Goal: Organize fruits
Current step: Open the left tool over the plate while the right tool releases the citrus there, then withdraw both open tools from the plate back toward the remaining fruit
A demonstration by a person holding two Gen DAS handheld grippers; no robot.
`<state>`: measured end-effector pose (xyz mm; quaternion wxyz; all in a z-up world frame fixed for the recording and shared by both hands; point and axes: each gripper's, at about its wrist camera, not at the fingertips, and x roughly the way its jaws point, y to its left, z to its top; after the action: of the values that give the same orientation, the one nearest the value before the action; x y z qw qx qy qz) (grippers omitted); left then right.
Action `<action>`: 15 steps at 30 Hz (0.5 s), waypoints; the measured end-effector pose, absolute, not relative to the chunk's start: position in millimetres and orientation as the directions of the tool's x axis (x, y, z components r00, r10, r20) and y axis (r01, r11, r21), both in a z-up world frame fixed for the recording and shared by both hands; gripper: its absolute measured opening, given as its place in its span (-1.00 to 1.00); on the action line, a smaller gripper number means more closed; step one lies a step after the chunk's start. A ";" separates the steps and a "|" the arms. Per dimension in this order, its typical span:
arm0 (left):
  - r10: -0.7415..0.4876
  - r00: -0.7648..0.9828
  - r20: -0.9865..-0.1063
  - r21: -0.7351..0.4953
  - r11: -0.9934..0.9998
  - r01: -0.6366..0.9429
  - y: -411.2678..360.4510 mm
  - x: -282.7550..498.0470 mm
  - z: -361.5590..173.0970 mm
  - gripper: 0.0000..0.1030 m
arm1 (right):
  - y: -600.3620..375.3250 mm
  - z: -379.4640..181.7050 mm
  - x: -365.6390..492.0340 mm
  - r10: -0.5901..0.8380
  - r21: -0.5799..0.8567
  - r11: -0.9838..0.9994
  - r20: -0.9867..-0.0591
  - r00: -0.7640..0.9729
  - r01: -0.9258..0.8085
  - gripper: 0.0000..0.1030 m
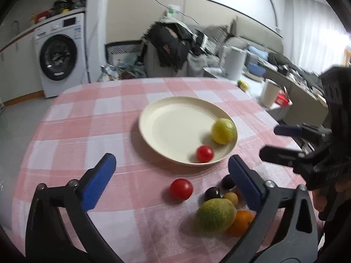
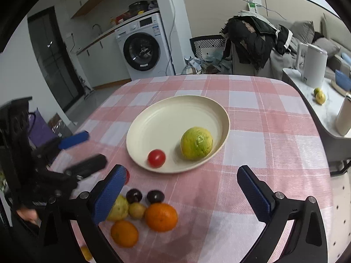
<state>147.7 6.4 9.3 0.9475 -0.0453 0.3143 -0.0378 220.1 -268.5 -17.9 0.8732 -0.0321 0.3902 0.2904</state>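
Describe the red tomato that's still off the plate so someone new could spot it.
Start at the cream plate on the pink checked tablecloth. Just in front of its near rim lies a tomato, left of the fruit pile. It is the only red fruit there.

No lettering on the washing machine (image 2: 143, 48) or elsewhere is legible.

Washing machine (image 2: 143, 51) behind table; dark jacket (image 2: 252, 41) over chair.
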 end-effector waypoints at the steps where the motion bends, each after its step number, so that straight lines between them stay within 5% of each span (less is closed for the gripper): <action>1: -0.100 0.805 -0.585 -0.117 0.992 0.039 8.9 141.3 12.3 0.98 | -268.0 -17.7 216.9 0.480 0.161 0.827 -0.702 0.526 -0.539 1.00; 15: -0.073 0.800 -0.596 -0.094 0.995 0.021 11.5 93.2 33.8 0.98 | -270.3 -23.2 187.4 0.482 0.151 0.808 -0.726 0.491 -0.569 1.00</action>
<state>93.2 11.5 33.8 0.9477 -0.0411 0.3155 -0.0249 187.4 -270.3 -23.2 0.8617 -0.0544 0.4019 0.3050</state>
